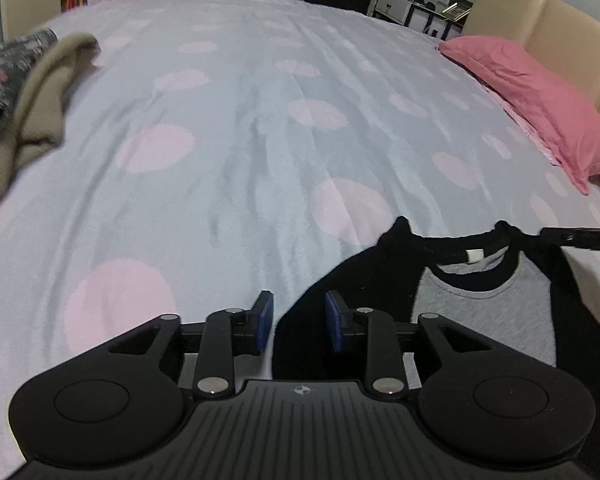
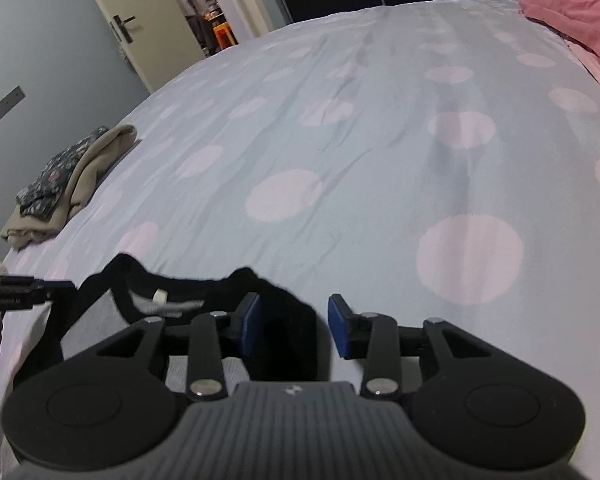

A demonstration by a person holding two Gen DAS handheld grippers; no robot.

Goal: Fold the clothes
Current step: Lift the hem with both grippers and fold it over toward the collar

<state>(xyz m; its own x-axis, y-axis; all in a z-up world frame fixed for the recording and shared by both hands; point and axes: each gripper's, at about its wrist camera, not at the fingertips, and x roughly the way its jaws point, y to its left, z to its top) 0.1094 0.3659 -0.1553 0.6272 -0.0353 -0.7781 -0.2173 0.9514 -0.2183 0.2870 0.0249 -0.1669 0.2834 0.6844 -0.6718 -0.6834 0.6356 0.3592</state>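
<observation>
I am keeping both claws, left gripper (image 1: 298, 322) & right gripper (image 2: 293, 326), narrow-open over the black-and-grey raglan cotton shirt (image 1: 488, 308); each should be pinching one shoulder evenly.

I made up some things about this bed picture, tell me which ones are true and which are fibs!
1. The pillow is pink. True.
2. The shirt is all red. False: it is grey with black sleeves and collar.
3. The bed cover has pink dots. True.
4. The left gripper is squeezed tight shut. False: its jaws stand apart.
5. A clothes pile sits on the pillow. False: it lies at the bed's far edge.
</observation>
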